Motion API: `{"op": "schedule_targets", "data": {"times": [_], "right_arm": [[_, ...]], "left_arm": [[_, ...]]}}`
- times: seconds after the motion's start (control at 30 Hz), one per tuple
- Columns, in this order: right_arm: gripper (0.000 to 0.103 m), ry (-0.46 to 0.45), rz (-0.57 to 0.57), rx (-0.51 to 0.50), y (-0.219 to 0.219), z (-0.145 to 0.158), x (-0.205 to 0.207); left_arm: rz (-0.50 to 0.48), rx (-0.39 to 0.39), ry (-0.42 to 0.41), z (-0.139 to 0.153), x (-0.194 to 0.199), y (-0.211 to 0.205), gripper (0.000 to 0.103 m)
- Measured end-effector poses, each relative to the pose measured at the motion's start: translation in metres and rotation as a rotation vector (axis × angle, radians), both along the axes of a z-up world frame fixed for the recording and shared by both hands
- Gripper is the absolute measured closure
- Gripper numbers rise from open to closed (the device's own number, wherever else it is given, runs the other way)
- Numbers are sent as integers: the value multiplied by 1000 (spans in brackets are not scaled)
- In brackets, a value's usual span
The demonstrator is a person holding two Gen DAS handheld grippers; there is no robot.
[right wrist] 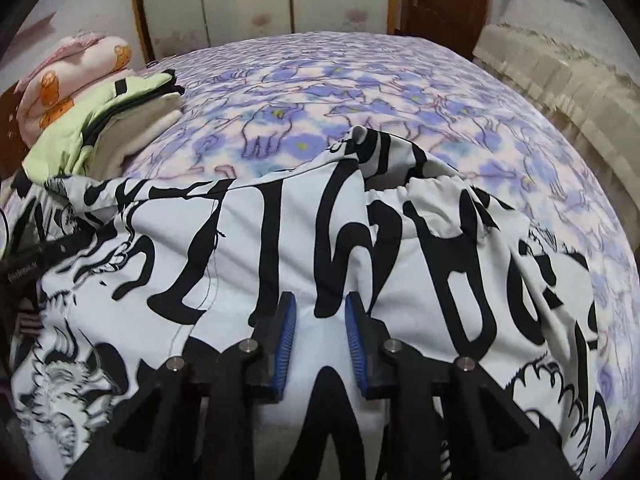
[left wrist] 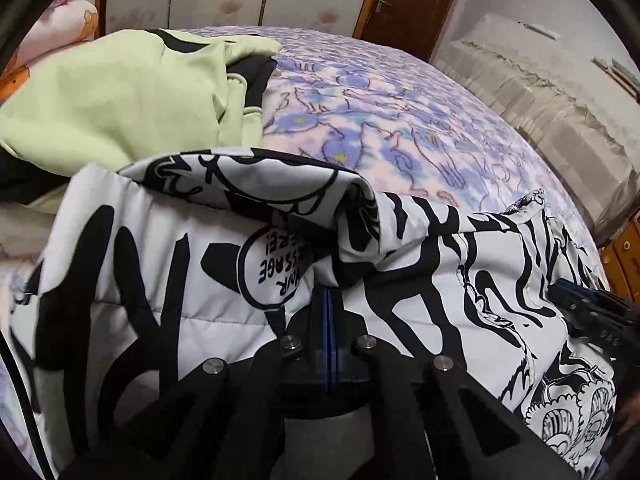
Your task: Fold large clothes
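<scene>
- Left gripper (left wrist: 329,312): blue-padded fingers pressed flat together, tips tucked under a fold of the black-and-white graffiti-print padded jacket (left wrist: 248,264). Whether fabric is actually pinched between the pads can't be told; the fold hides the tips.
- Right gripper (right wrist: 320,320): narrow gap between its ribbed blue pads (right wrist: 287,336), white jacket fabric visible in the gap. Pads don't look to be pressing it, so not gripped yet as I read it.
- Both sit on the near edge of the jacket, left and right of each other. Likely setup: two pick points on one hem so the near half can be lifted and carried over evenly.
- Jacket lies spread on the bed right in front of both finger sets; a gathered elastic cuff or hem (right wrist: 424,186) sits just beyond the right fingers, a rolled-over flap just beyond the left.
- Past the jacket: purple-and-pink cat-print fleece bedspread (right wrist: 360,92), bare, room for the fold to land.
- Far left of the fingers: pale green garment with black trim (left wrist: 120,92), stacked out of the way, probably already done.
- Beyond that: pink bear-print bundle (right wrist: 80,68) and a brown door (right wrist: 440,0).
</scene>
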State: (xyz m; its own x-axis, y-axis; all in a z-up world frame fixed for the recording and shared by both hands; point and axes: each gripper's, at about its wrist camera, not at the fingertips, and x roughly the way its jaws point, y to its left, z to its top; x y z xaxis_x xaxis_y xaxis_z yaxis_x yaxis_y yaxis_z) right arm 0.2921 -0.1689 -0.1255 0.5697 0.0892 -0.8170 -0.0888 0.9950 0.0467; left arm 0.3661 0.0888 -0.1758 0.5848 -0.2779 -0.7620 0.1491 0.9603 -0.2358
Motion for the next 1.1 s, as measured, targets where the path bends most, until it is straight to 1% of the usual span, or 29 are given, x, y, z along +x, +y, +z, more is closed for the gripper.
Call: {"op": "schedule_targets", "data": {"times": [0.07, 0.13, 0.17, 0.2, 0.23, 0.27, 0.33, 0.43, 0.47, 0.53, 0.57, 0.63, 0.7, 0.77, 0.8, 0.83, 0.87, 0.9, 0.93, 1.0, 1.1], "right_arm": [[76, -1, -9, 31, -1, 10, -8], [76, -20, 9, 68, 3, 25, -22], [76, -31, 24, 82, 7, 32, -30], [76, -39, 44, 94, 14, 38, -40], [76, -45, 61, 104, 19, 42, -47], [76, -48, 86, 109, 27, 44, -58], [76, -33, 110, 108, 36, 39, -70], [76, 50, 90, 91, 40, 4, -91], [76, 44, 88, 87, 38, -6, -98], [76, -4, 103, 32, 42, -16, -111], [76, -18, 96, 10, 45, -16, -114], [75, 17, 56, -2, 48, -12, -109], [74, 70, 13, 22, 48, -7, -102], [74, 112, -24, 62, 44, 4, -104], [74, 108, -27, 81, 43, 11, -109], [74, 97, -25, 89, 43, 17, -115], [74, 70, -21, 86, 44, 28, -126], [74, 54, -19, 78, 44, 34, -134], [74, 36, -17, 72, 45, 42, -144], [74, 19, -13, 81, 46, 52, -161], [74, 12, -12, 99, 47, 63, -186]], "left_arm": [[16, 20, -13, 14, -9, -1, 102], [26, 50, -68, 35, -28, -1, 101], [22, 42, -97, 45, -42, -1, 100], [4, 7, -123, 56, -59, -6, 99], [-10, -15, -129, 62, -67, -8, 98], [-35, -54, -126, 64, -83, -16, 98], [-72, -86, -89, 56, -104, -29, 97], [-63, -52, 21, 22, -124, -41, 97], [-50, -33, 57, 2, -131, -41, 97], [-32, -53, 2, -7, -143, -37, 97], [-27, -41, -9, -7, -145, -38, 97], [-13, -8, -4, -3, -145, -43, 97], [-6, 43, 12, 5, -146, -49, 97], [-4, 68, 22, 20, -156, -52, 90], [-5, 67, 16, 29, -164, -53, 79], [-5, 62, 7, 40, -171, -53, 61], [-3, 59, -2, 46, -181, -50, 50], [9, 57, -21, 57, -195, -49, 29], [28, 58, -50, 69, -209, -46, 22], [32, 55, -82, 86, -228, -44, 22], [47, 73, -91, 104, -249, -42, 22]]}}
